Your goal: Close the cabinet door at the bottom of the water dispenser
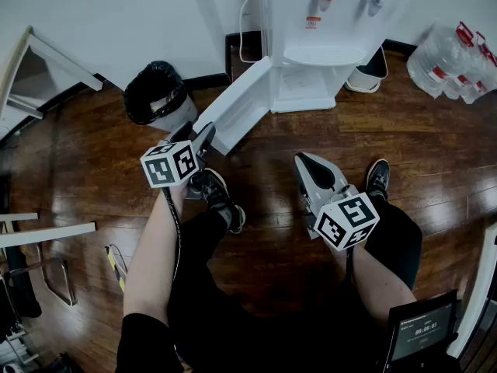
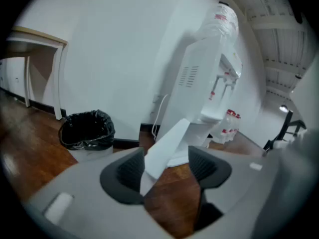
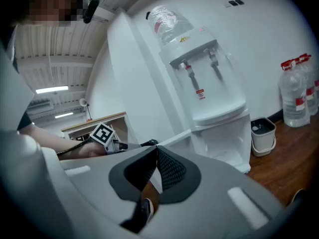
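The white water dispenser (image 1: 326,29) stands against the back wall, and its bottom cabinet (image 1: 307,84) is open. The white cabinet door (image 1: 237,103) swings out toward the front left. My left gripper (image 1: 205,136) sits at the door's free end, jaws wide open. In the left gripper view the door's (image 2: 167,146) near edge shows between the open left gripper (image 2: 167,166), and the pads do not press on it. My right gripper (image 1: 304,163) hangs right of the door, in front of the dispenser, shut on nothing. In the right gripper view the right gripper (image 3: 157,156) points at the dispenser (image 3: 209,83).
A bin with a black bag (image 1: 158,92) stands left of the door, close to the wall. A small white bin (image 1: 371,68) and several water bottles (image 1: 458,61) are right of the dispenser. A desk (image 1: 31,68) is at far left. The person's shoes (image 1: 221,200) rest on the wood floor.
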